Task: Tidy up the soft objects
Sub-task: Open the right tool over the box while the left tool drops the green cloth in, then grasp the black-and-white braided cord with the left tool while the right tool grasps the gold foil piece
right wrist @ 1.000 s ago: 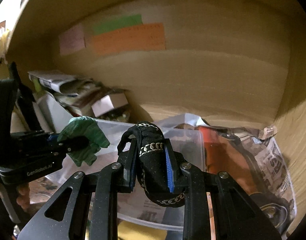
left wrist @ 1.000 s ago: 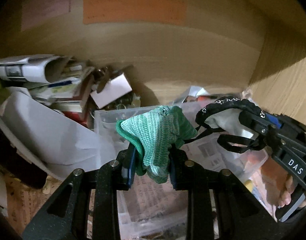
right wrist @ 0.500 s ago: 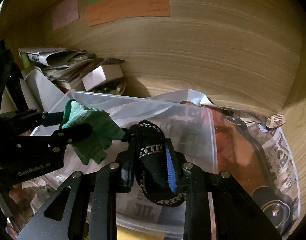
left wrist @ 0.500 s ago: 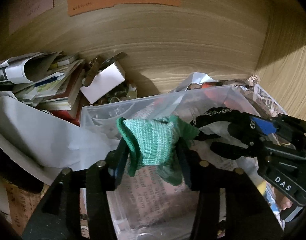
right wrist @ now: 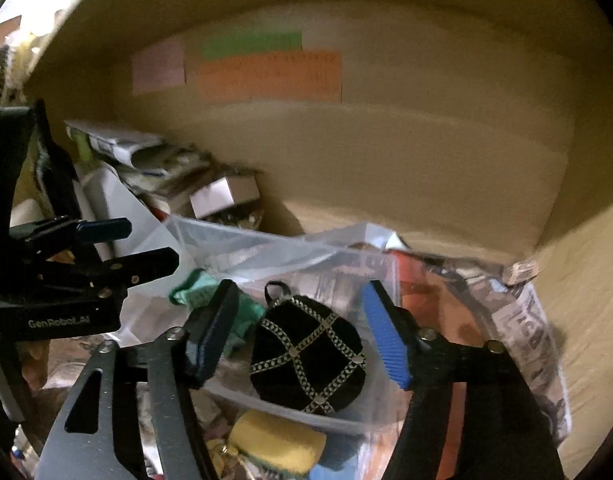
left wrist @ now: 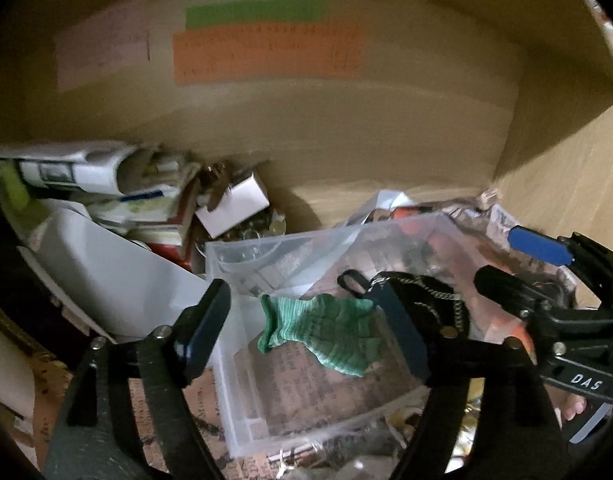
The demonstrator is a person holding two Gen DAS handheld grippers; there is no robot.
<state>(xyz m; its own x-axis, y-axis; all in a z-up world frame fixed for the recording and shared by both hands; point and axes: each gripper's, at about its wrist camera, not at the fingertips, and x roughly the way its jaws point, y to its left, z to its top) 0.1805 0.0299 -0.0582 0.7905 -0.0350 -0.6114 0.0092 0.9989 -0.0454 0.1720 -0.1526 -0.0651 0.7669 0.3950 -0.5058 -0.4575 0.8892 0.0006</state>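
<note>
Both the left gripper [left wrist: 306,320] and the right gripper [right wrist: 302,336] have jaws apart; the green cloth [left wrist: 326,332] and black pouch [right wrist: 308,364] lie inside the clear plastic bin [left wrist: 242,252]

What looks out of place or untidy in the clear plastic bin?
Nothing is damaged. The green knitted cloth lies crumpled in the clear plastic bin, beside the black pouch with chain trim. Both grippers, left and right, are open.

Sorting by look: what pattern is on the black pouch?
Pale chain-like lattice on the black pouch, clearest in the right wrist view.
</note>
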